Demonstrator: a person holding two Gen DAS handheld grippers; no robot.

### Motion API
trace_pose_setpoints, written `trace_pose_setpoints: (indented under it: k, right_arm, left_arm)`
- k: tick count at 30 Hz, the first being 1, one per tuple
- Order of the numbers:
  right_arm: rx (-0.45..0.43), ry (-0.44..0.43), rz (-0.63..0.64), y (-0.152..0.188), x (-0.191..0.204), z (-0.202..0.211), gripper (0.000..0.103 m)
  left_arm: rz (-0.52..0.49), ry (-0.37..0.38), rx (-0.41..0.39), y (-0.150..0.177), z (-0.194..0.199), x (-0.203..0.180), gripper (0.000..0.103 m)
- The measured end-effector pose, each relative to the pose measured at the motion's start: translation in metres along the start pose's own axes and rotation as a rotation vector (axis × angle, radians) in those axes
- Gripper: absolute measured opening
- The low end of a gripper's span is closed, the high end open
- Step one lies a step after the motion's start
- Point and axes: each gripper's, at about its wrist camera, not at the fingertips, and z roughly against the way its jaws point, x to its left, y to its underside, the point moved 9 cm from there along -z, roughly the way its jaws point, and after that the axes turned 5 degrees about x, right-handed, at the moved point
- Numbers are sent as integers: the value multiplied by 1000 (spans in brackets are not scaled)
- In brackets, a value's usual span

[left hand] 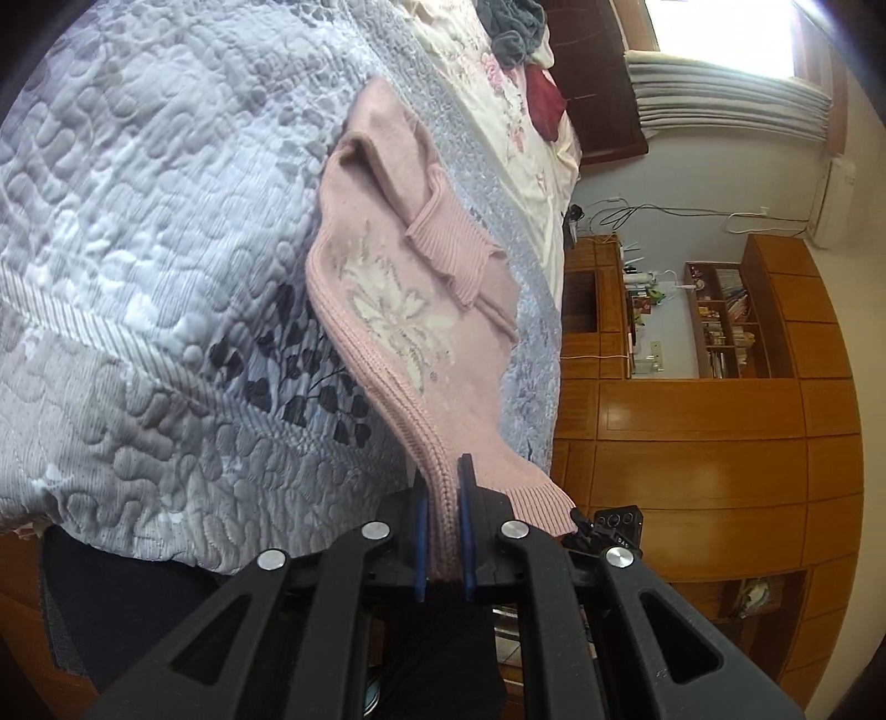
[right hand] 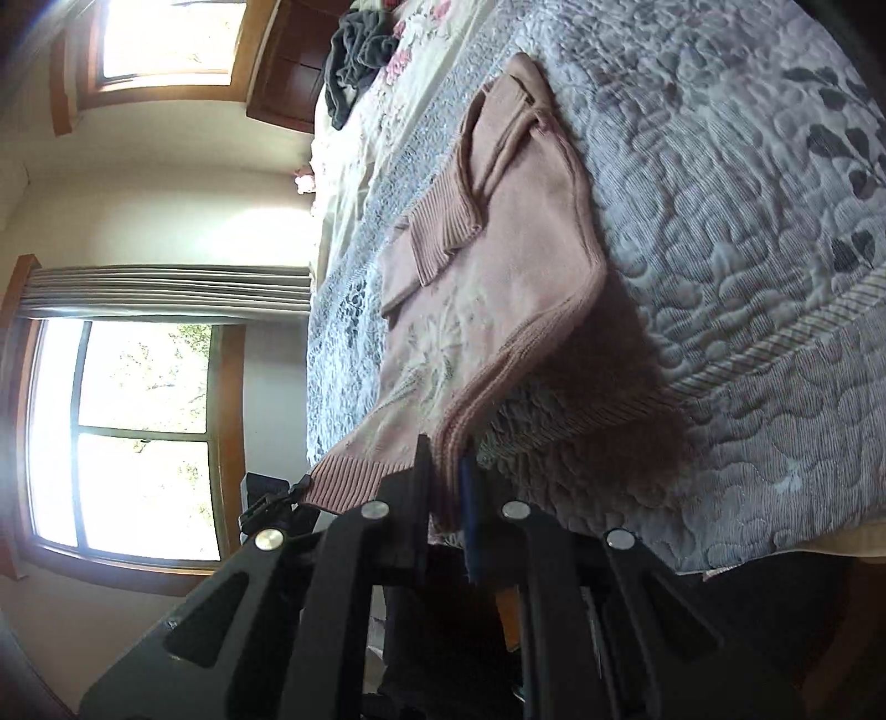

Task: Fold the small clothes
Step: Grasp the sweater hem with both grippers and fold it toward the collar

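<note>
Pink sweater (left hand: pixel 410 310) hem pinched btwn both grippers' fingers (left hand: pixel 468 498), over quilt (left hand: pixel 138 221).

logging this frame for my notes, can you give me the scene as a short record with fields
garment: pink sweater, sleeves folded across its front
surface: grey quilted bedspread
left gripper: jaws shut on the sweater's ribbed hem
right gripper: jaws shut on the same hem
hem state: lifted off the bedspread, upper part lying flat
background: dark clothes pile farther up the bed
</note>
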Motion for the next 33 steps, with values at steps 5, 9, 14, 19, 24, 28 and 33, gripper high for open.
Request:
trace_pose_setpoints:
  k: [5,9,14,19,24,28,33]
  right_arm:
    - [-45,-10,18,-36,25,5,8]
    - [-84,-17,7,-69,30,10,8]
    - [-119,-11,-32,-116,25,8,8]
    - [-136,27,-64,-166,15,-9,8]
    - [-124,101,-101,-213,-8,-36,8]
    - [-111,145,-141,-244,-30,-61,8]
    - [-105,180,-188,-273,-60,-90,9]
  left_arm:
    - [2,13,-36,-34,8,-17,8]
    - [25,13,-65,-68,10,-22,8]
    - [56,13,-78,-114,1,-23,8]
    - [90,-20,-73,-165,-23,-15,8]
    - [143,-90,-59,-215,-59,9,8]
    - [191,-133,-55,-250,-83,35,9]
    - [224,-185,-35,-272,-110,62,9]
